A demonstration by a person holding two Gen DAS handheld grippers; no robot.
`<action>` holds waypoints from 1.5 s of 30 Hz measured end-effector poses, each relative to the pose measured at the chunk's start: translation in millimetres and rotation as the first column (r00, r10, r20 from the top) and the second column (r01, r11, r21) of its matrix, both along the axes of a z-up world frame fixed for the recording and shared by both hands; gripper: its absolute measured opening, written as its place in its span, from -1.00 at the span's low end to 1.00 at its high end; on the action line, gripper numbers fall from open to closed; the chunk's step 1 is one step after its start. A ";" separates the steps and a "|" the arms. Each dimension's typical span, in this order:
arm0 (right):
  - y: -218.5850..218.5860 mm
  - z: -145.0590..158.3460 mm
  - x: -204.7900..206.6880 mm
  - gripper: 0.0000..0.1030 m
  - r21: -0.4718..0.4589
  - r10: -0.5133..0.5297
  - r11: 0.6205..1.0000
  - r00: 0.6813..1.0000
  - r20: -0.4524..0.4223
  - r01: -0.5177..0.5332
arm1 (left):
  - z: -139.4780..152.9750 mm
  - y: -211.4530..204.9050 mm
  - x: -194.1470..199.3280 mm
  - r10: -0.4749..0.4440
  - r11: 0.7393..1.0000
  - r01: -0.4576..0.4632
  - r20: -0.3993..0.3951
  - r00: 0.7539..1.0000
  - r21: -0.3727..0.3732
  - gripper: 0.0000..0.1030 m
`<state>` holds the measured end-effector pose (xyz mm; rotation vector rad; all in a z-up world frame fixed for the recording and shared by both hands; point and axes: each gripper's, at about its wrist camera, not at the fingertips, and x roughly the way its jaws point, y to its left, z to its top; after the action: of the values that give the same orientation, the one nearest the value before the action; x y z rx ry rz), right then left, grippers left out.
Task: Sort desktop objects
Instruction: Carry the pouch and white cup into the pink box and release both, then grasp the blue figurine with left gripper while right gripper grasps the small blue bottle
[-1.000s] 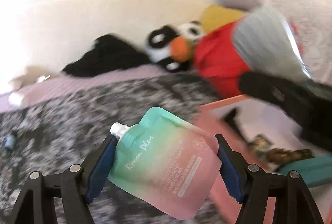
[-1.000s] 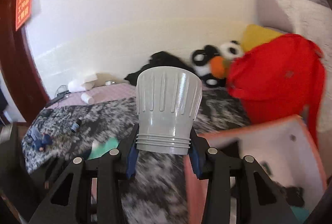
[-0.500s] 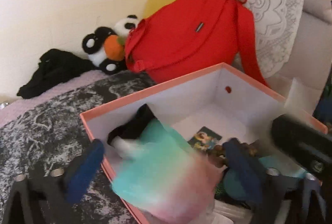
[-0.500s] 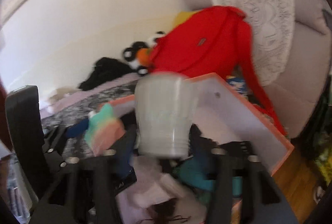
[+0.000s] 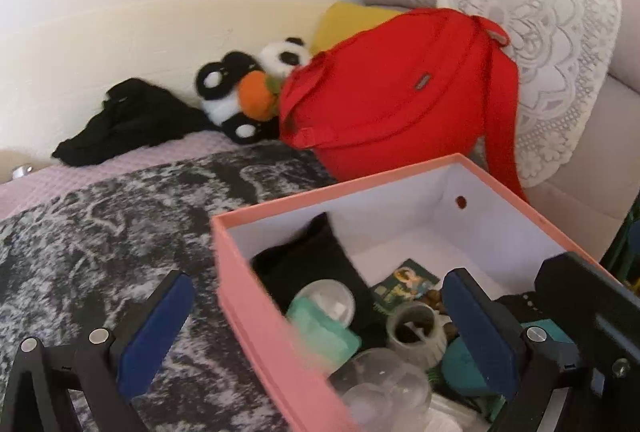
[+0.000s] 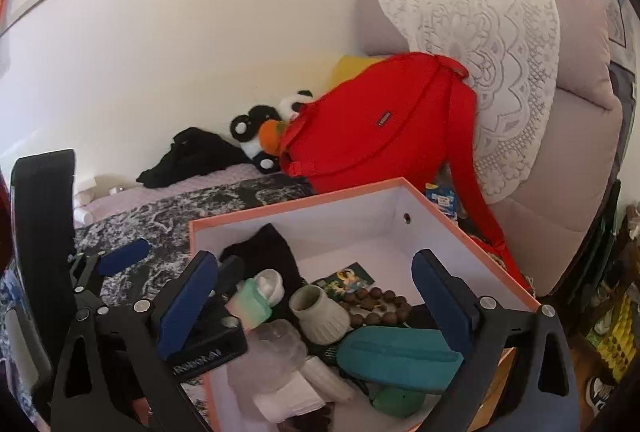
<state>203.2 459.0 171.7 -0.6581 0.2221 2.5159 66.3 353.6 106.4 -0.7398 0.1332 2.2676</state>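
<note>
Both tongs gape wide, nothing between the pads. Right gripper (image 6: 316,296) hangs over the open pink box (image 6: 280,210); directly below its jaws, a touch toward its left finger, the grey ribbed cup (image 6: 318,314) lies tipped on its side, mouth toward the box's left wall. Just left of that, the mint-and-pink pouch (image 6: 250,302) leans against a black cloth (image 6: 268,252), spout up. Left gripper (image 5: 316,328) straddles the box's near-left wall: left finger outside over the mottled blanket (image 5: 100,232), right finger inside. Pouch (image 5: 320,328) and cup (image 5: 416,332) sit low between its fingers. Judged: both items are in the box; any further object lies out on the blanket, to the left, so the left tongs are nearer. Beyond the box: red bag (image 6: 372,128), panda toy (image 6: 260,136).
</note>
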 end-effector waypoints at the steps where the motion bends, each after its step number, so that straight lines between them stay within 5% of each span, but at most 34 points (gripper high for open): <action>1: -4.3 0.4 -2.9 0.93 -0.004 0.008 1.000 1.000 -0.006 -0.008 | 1.1 -7.4 -2.8 0.017 1.000 -0.017 0.002 1.000 0.000 0.99; 9: -74.7 -8.1 -46.4 0.93 -0.026 0.162 0.986 0.987 -0.014 -0.162 | -3.9 -104.3 -32.1 0.193 0.979 -0.196 -0.056 0.980 -0.059 0.99; 13: -128.4 -26.9 -81.2 0.93 -0.043 0.289 0.957 0.957 0.020 -0.288 | -24.9 -176.0 -58.5 0.349 0.926 -0.358 -0.089 0.933 -0.123 0.99; 16: -174.3 -48.0 -112.6 0.93 -0.052 0.385 0.922 0.921 0.059 -0.383 | -41.9 -231.9 -81.4 0.494 0.842 -0.511 -0.132 0.859 -0.172 0.99; 21: -252.9 -80.7 -166.2 0.93 -0.028 0.522 0.852 0.843 0.127 -0.523 | -75.5 -328.8 -119.1 0.710 0.610 -0.750 -0.244 0.660 -0.254 0.99; 23: -285.3 -93.1 -189.1 0.93 -0.018 0.574 0.816 0.805 0.146 -0.578 | -84.8 -358.9 -131.5 0.766 0.544 -0.797 -0.233 0.599 -0.261 0.99; 27: -329.7 -108.0 -234.7 0.93 -0.016 0.647 0.754 0.739 0.188 -0.656 | -98.0 -395.3 -150.4 0.835 0.510 -0.834 -0.111 0.539 -0.210 0.99; 31: -354.9 -112.1 -284.9 0.93 -0.066 0.695 0.715 0.696 0.183 -0.696 | -114.1 -408.4 -180.1 0.851 0.517 -0.835 0.006 0.526 -0.188 0.99; 36: -357.5 -128.9 -353.8 0.93 -0.175 0.678 0.735 0.709 0.196 -0.655 | -130.4 -414.2 -208.2 0.884 0.465 -0.865 0.043 0.466 -0.189 0.99; 39: -365.0 -157.8 -392.6 0.92 -0.190 0.680 0.730 0.671 0.294 -0.656 | -149.0 -417.1 -228.9 0.896 0.433 -0.858 0.029 0.443 -0.274 0.99; 42: -384.8 -191.1 -414.8 0.85 -0.155 0.690 0.702 0.611 0.388 -0.695 | -170.7 -422.2 -245.0 0.891 0.450 -0.824 0.115 0.439 -0.344 1.00; 45: -378.0 -209.9 -424.7 0.82 -0.306 0.749 0.663 0.601 0.281 -0.683 | -169.8 -425.1 -245.9 0.889 0.458 -0.829 0.134 0.438 -0.321 1.00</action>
<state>-221.5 81.0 -38.1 -1.5724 0.0057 3.0492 -179.6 -71.6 -63.4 -1.5246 -0.2245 3.1097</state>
